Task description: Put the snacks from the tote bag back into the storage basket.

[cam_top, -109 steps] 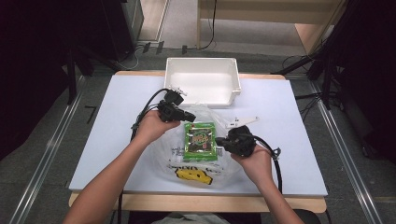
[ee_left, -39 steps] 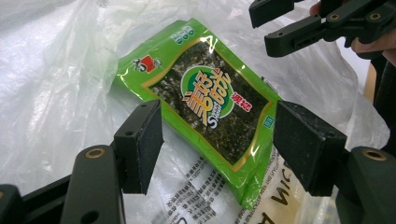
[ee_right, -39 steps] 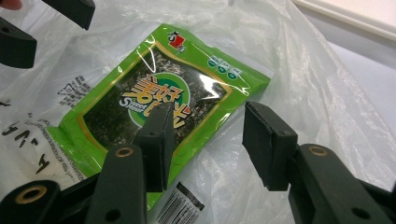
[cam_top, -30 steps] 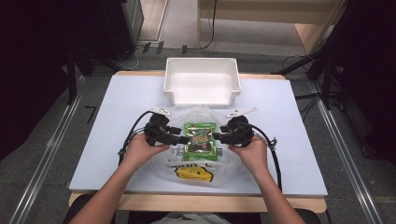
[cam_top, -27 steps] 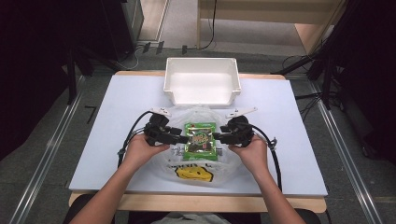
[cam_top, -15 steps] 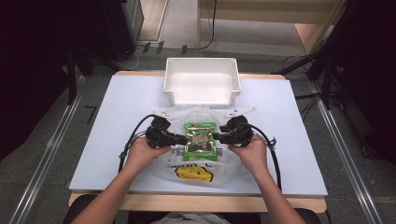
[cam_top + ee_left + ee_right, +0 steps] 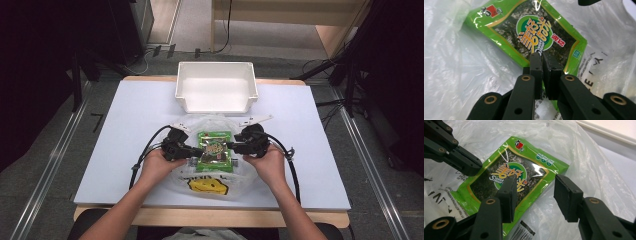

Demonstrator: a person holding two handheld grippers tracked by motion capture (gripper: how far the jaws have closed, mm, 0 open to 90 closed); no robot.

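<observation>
High view: left gripper (image 7: 196, 151) pinched narrow at green foil seaweed packet (image 7: 215, 148) edge; right gripper (image 7: 231, 146) spread wide opposite, over clear plastic bag (image 7: 212, 180).

The green seaweed packet (image 7: 531, 32) carries large yellow Chinese characters on a round green badge just beyond the left gripper (image 7: 541, 56) jaw tips, with small white Latin lettering beneath, too small to read surely. A red logo sits at its far corner. On the clear plastic bag (image 7: 210, 182), right of those jaws, black letters "Y", "LE" show; a yellow smiley face is printed nearer the person.
</observation>
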